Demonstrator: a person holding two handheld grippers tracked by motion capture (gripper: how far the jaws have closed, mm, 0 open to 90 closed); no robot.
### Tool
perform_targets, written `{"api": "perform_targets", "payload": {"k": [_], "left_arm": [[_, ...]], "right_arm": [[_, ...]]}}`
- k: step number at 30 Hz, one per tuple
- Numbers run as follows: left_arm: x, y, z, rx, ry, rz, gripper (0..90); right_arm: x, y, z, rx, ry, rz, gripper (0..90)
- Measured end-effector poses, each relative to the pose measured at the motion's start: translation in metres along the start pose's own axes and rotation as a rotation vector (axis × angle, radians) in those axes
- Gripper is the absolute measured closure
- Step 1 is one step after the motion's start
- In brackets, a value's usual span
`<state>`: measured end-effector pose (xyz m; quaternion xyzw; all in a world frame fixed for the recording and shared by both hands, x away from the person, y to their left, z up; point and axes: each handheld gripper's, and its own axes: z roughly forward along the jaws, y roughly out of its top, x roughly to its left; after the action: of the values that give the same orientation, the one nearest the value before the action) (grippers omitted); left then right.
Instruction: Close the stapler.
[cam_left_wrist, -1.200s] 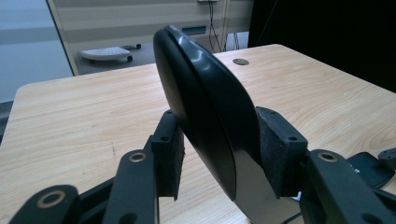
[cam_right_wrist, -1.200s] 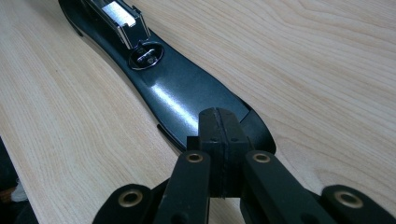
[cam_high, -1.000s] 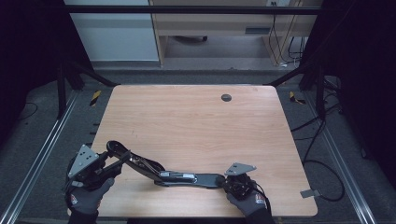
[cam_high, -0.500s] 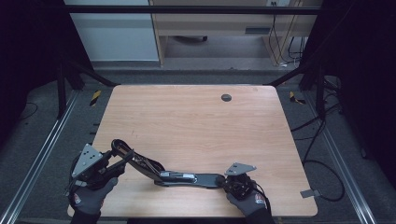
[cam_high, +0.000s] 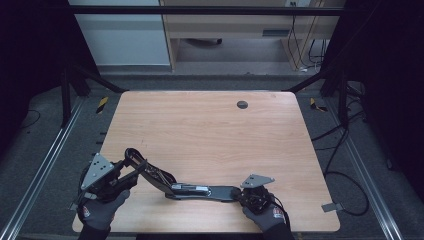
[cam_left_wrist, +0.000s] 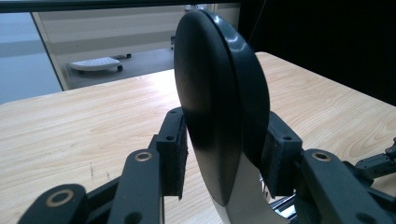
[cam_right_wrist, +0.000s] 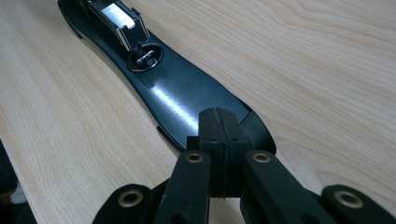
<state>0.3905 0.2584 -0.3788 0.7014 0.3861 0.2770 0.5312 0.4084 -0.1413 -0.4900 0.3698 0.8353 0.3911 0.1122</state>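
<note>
Since a second ago the raised arm of the stapler (cam_high: 165, 181) has tipped a little further back toward the left tool (cam_high: 119, 176), whose jaws have just been closing slightly around it; the right tool (cam_high: 245, 194) and the base have kept their place.

The stapler is a long black one, opened wide near the front edge of the worktop (cam_high: 210, 130): its base lies flat, running left to right, with the metal staple channel (cam_right_wrist: 119, 18) showing along the top. Its rounded black handle end (cam_left_wrist: 219, 102) stands upright between the pads (cam_left_wrist: 177, 149) of the left tool, which grip it on both sides. The right tool is fully closed, its pads pressed together and resting on the near end of the base (cam_right_wrist: 187, 102). A gloved hand (cam_high: 97, 210) holds the left tool at the worktop's front left corner. A small dark grommet (cam_high: 242, 104) sits near the far edge, well apart.
</note>
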Motion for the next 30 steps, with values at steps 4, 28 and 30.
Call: {"api": "perform_targets", "payload": {"k": [4,28,30], "left_arm": [[-0.002,0.001,0.001,-0.001,-0.003,0.009,57.2],[-0.016,0.008,0.008,-0.009,-0.016,0.053,58.0],[-0.017,0.008,0.009,-0.006,-0.015,0.055,58.0]], "right_arm": [[0.0,0.0,0.0,0.0,0.001,0.0,90.0],[-0.001,0.0,0.0,-0.003,0.003,0.001,90.0],[-0.001,0.0,0.0,-0.003,0.003,0.002,90.0]]}}
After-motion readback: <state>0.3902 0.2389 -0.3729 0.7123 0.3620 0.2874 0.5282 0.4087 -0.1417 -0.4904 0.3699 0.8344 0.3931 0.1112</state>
